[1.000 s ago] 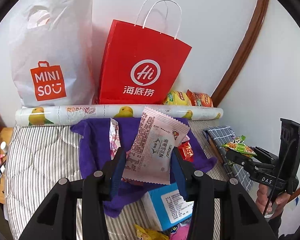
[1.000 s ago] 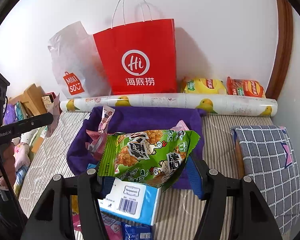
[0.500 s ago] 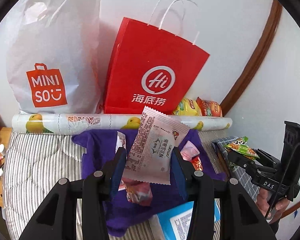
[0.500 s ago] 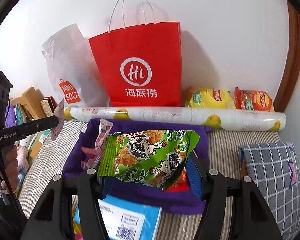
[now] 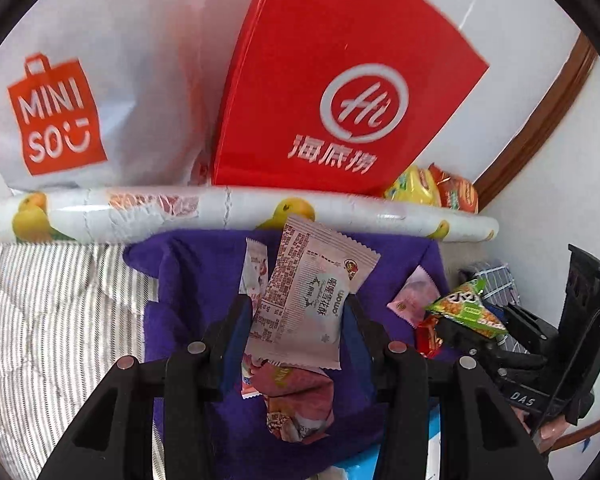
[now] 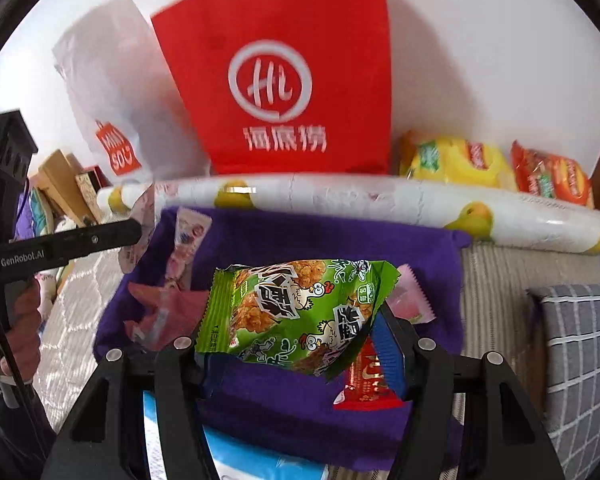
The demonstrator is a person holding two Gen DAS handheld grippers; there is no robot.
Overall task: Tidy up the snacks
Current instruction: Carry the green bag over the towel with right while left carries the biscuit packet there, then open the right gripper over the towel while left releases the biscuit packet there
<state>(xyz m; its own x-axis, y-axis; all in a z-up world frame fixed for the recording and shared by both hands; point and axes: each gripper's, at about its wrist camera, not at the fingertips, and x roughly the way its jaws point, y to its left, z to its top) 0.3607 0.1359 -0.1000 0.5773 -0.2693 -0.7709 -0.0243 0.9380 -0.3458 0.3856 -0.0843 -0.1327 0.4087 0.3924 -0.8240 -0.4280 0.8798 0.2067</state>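
Both grippers have dropped and pushed in toward the far wall since a second ago: bags loom bigger, purple cloth bin now sits right under the jaws, blue tissue box has slid almost out of frame at the near edge. Left gripper [image 5: 300,312] partly closed, pads clamping a pale pink rectangular snack wrapper [image 5: 306,300], upright, tilted a bit right, over the purple soft fabric bin [image 5: 188,280]. Right gripper [image 6: 296,330] likewise partly closed, pinching a green foil chicken-print snack bag [image 6: 296,312] by its ends, held flat over the same bin [image 6: 300,240]. Bin already holds small pink sachets [image 5: 414,292], a crumpled pink-red wrapper [image 5: 300,404] and a red packet [image 6: 366,376]. Beyond the bin: fruit-print white plastic roll [image 5: 236,210] lying across, touching the bin's far rim. Behind it, against the wall, a white plastic MINISO bag [image 5: 80,92] on the left and a red paper Hi carrier bag [image 5: 340,92] beside it; yellow chip bag [image 6: 452,158] and orange chip bag [image 6: 552,178] further right. Bin rests on a striped grey-white quilted mattress [image 5: 52,320]; grey checked cushion [image 6: 580,340] at right. Blue tissue box [image 6: 260,460] just near the bin.
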